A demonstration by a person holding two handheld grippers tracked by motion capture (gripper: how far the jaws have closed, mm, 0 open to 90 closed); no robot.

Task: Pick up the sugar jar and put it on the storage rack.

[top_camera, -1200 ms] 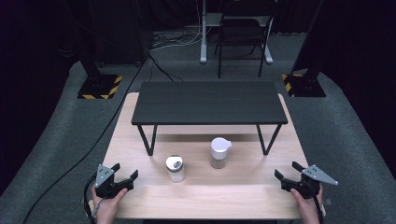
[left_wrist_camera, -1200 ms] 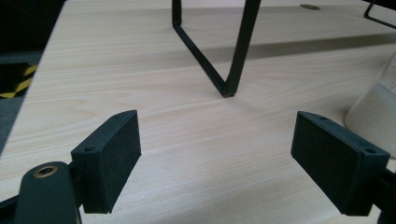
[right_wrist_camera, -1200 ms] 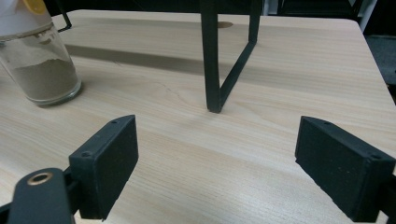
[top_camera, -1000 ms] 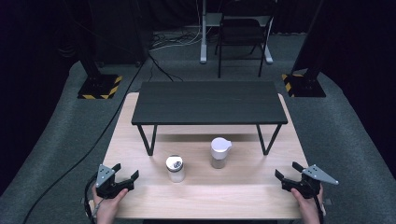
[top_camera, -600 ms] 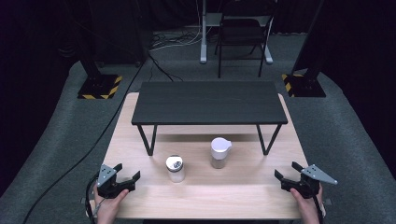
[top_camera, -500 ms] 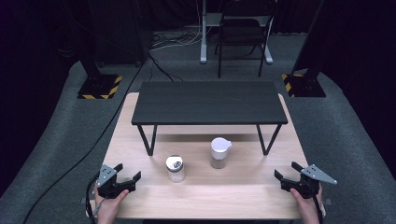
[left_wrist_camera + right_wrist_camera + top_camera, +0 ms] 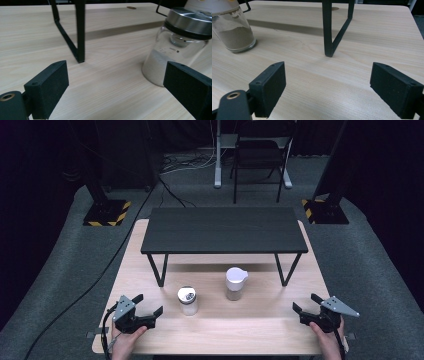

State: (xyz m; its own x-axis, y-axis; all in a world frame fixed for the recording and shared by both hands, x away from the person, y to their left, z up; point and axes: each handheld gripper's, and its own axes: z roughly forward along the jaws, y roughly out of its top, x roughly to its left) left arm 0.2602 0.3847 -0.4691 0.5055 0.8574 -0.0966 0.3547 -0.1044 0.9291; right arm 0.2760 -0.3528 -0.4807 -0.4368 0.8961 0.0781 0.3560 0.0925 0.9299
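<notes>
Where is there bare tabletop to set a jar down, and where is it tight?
Free: the near strip of the wooden table between the left gripper and right gripper, and the black shelf top. Tight: around the metal-lidded jar and white-lidded jar, between the shelf legs.

Two jars stand upright on the pale wooden table, just in front of the black shelf. The shorter glass jar (image 7: 188, 300) has a shiny metal lid and holds white powder in its lower part. To its right, well apart from it, the taller jar (image 7: 235, 283) carries a white lid with a small spout and holds brownish powder, roughly half full.
</notes>
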